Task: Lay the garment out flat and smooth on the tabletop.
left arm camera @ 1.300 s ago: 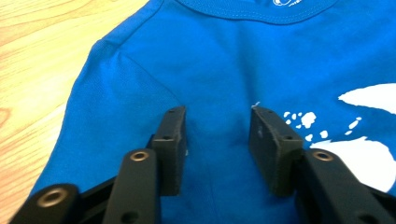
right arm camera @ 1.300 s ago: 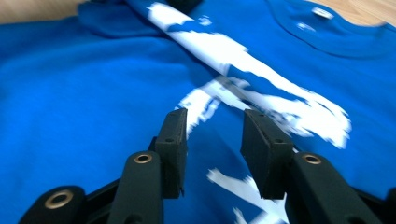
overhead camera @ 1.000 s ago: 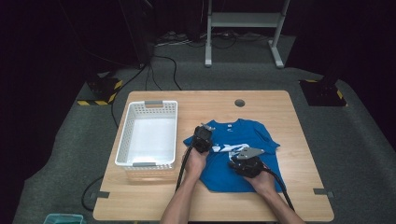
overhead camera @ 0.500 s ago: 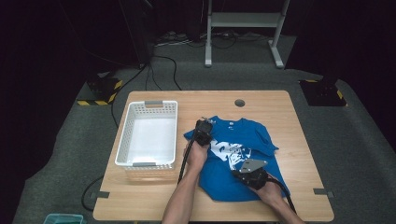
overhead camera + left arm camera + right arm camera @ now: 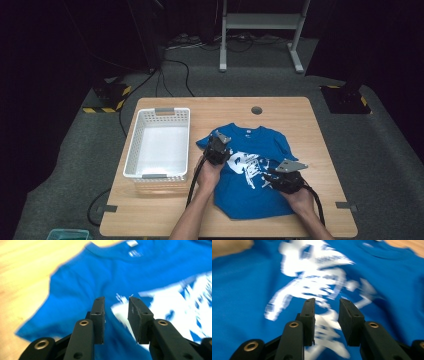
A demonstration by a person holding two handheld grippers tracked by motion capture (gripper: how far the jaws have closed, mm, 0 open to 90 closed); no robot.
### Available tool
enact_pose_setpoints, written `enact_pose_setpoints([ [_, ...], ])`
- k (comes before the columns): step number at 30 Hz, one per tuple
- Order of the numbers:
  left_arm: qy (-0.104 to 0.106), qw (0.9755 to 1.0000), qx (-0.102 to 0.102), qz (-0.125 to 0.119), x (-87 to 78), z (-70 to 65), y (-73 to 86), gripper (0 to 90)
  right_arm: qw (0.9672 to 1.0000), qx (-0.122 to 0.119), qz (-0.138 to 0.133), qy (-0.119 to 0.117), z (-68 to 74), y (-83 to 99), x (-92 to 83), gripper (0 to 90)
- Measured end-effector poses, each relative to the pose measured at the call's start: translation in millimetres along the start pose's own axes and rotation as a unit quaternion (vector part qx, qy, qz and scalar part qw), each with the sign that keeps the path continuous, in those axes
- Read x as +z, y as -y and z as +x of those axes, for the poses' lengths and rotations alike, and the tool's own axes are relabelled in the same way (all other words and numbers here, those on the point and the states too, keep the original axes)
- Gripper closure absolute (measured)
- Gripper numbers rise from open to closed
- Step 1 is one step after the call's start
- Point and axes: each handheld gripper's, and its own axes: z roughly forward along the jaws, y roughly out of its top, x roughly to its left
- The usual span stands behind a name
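Observation:
A blue T-shirt with a white print lies spread on the wooden table, collar toward the far side. My left gripper hovers over its left chest, near the sleeve. In the left gripper view the left gripper has just been opening, with a gap and nothing between the pads, and the T-shirt lies below. My right gripper is over the shirt's right side. In the right gripper view the right gripper has likewise just been opening, empty above the white print.
A white slotted basket stands empty left of the shirt. The table has a round cable hole at the far middle. A teal box sits on the floor near the front left corner. Dark floor, cables and a metal stand lie beyond.
The right gripper has shifted to the right over the shirt. The shirt's lower part now lies flatter and reaches closer to the near edge. The left gripper stays near the left sleeve.

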Motion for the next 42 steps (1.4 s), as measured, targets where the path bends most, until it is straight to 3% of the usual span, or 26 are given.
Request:
enact_pose_setpoints([
  [5, 0.001, 0.9999, 0.002, 0.017, 8.4, -7.8, 18.2, 63.8, 0.9992, 0.030, 0.016, 0.023, -18.7, 8.2, 0.2, 65.8],
  [7, 0.006, 0.9998, -0.011, 0.013, 11.0, -4.9, 18.0, 62.8, 0.9987, 0.038, 0.026, 0.021, -22.8, 12.2, 3.1, 65.5],
  [9, 0.000, 0.9999, -0.005, 0.016, 14.2, -2.6, 14.0, 62.2, 0.9987, 0.044, 0.021, 0.013, -23.7, 15.1, 3.0, 65.5],
  [15, -0.014, 0.9994, -0.018, 0.028, 24.7, 7.7, 1.6, 57.4, 0.9993, 0.015, 0.026, -0.023, -8.8, 16.4, -1.7, 65.3],
  [19, -0.014, 0.9996, 0.003, 0.025, 13.4, -2.9, 8.2, 56.4, 0.9994, 0.004, 0.028, -0.020, -4.0, 16.7, -5.1, 64.0],
  [23, -0.008, 0.9997, 0.007, 0.020, -1.5, -8.0, 20.9, 56.1, 0.9995, 0.028, 0.008, 0.012, -17.0, 12.6, -9.1, 62.8],
  [27, -0.008, 0.9994, 0.013, 0.030, -10.6, -8.8, 34.6, 56.6, 0.9987, 0.038, 0.015, 0.031, -29.6, 9.4, -5.6, 61.1],
  [30, -0.004, 0.9999, -0.008, 0.011, -18.4, -7.8, 48.9, 57.2, 0.9979, 0.042, 0.035, 0.034, -33.5, 12.8, 0.8, 59.5],
  [32, -0.004, 0.9999, -0.012, -0.001, -24.9, -8.9, 58.8, 58.0, 0.9977, 0.055, 0.027, 0.028, -37.3, 17.2, 0.8, 58.1],
  [35, 0.000, 0.9999, -0.013, 0.006, -35.2, -8.9, 67.6, 57.8, 0.9973, 0.063, 0.023, 0.031, -41.0, 20.6, -1.5, 57.7],
  [38, -0.005, 0.9999, -0.006, 0.012, -40.2, -11.3, 68.0, 57.2, 0.9971, 0.062, 0.026, 0.036, -42.6, 20.6, -3.0, 57.7],
  [42, 0.000, 1.0000, -0.006, -0.005, -35.6, -11.3, 57.9, 55.1, 0.9971, 0.058, 0.007, 0.048, -43.8, 16.6, -6.0, 58.3],
])
